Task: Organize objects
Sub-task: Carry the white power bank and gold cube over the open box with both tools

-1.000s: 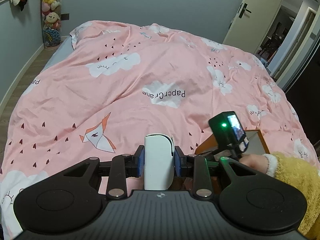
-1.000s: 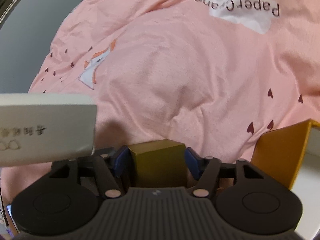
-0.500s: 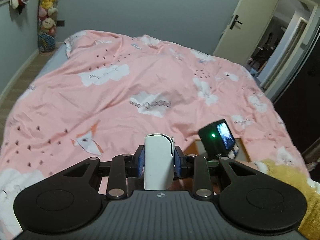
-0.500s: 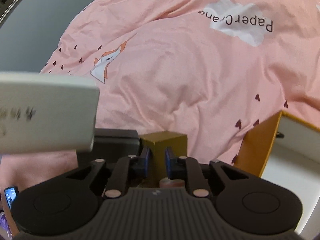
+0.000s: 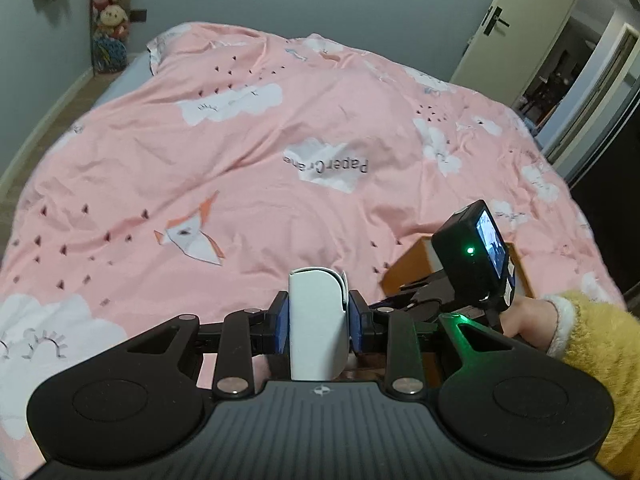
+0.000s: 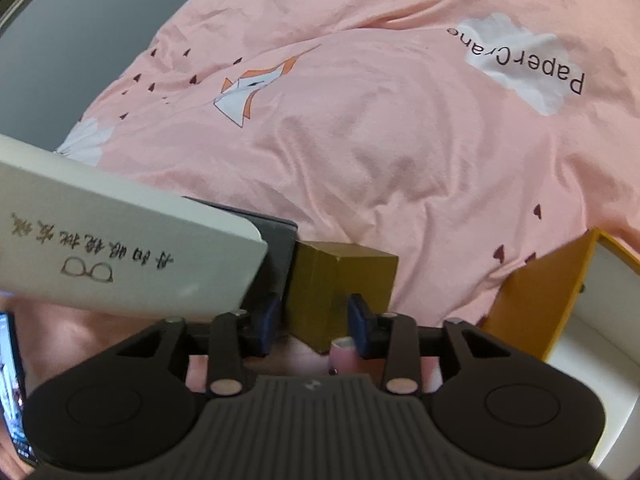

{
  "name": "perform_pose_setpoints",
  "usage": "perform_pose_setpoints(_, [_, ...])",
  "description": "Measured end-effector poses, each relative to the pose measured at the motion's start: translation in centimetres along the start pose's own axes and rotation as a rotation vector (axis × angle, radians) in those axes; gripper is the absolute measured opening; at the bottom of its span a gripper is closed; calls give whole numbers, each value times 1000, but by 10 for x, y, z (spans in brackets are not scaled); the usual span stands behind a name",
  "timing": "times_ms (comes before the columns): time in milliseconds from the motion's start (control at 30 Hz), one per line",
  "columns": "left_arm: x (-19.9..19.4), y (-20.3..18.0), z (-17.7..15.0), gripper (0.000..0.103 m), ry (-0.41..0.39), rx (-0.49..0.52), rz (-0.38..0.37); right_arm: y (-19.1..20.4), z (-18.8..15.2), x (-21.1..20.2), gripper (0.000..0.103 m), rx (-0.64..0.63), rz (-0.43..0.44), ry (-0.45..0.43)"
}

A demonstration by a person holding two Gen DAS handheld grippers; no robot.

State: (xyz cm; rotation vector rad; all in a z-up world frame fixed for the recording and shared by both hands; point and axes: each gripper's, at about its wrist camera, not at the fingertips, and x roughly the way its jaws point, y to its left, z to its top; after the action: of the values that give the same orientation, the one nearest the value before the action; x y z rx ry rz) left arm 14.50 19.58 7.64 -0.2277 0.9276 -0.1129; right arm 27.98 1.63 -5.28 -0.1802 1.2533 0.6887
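Over the pink bed cover (image 5: 248, 184), on the left, the left tool (image 5: 318, 322) pinches a white glasses case (image 5: 318, 320) upright between its blue pads, pointing steeply down toward the bed. To its right, the right tool (image 6: 314, 320) straddles a small gold box (image 6: 340, 284); its jaws are opening, and the right pad sits at the box's face, though whether it presses I cannot tell. An orange box with a white inside (image 6: 536, 292) lies open on the bed at the far right. Done well, this step likely means keeping the case clamped firmly and clear of the gold box while the right tool settles squarely on opposite faces, not on a corner. A hand in a yellow fleece sleeve (image 5: 592, 364) holds the right tool tipped steeply downward.
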Motion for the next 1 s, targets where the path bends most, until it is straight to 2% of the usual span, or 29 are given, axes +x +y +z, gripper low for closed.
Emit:
perform_pose_setpoints(200, [6, 12, 0, 36, 7, -12, 22, 4, 7, 15, 53, -10, -39, 20])
perform_pose_setpoints(500, [15, 35, 0, 38, 12, -38, 88, -28, 16, 32, 72, 66, 21, 84])
perform_pose_setpoints(667, [16, 33, 0, 38, 20, -33, 84, -35, 18, 38, 74, 21, 89, 93])
perform_pose_setpoints(767, [15, 32, 1, 38, 22, -26, 84, -46, 21, 45, 74, 45, 157, 121])
perform_pose_setpoints(800, [15, 31, 2, 38, 22, -24, 84, -48, 22, 47, 73, 54, 171, 130])
perform_pose_setpoints(833, [16, 31, 2, 38, 24, -27, 80, -49, 22, 47, 65, 56, 185, 131])
perform_pose_setpoints(867, [16, 31, 1, 38, 26, -30, 82, -49, 22, 47, 65, 59, 206, 129])
perform_pose_setpoints(1000, [14, 29, 1, 38, 32, -37, 75, -40, 16, 38, 64, 28, 172, 90])
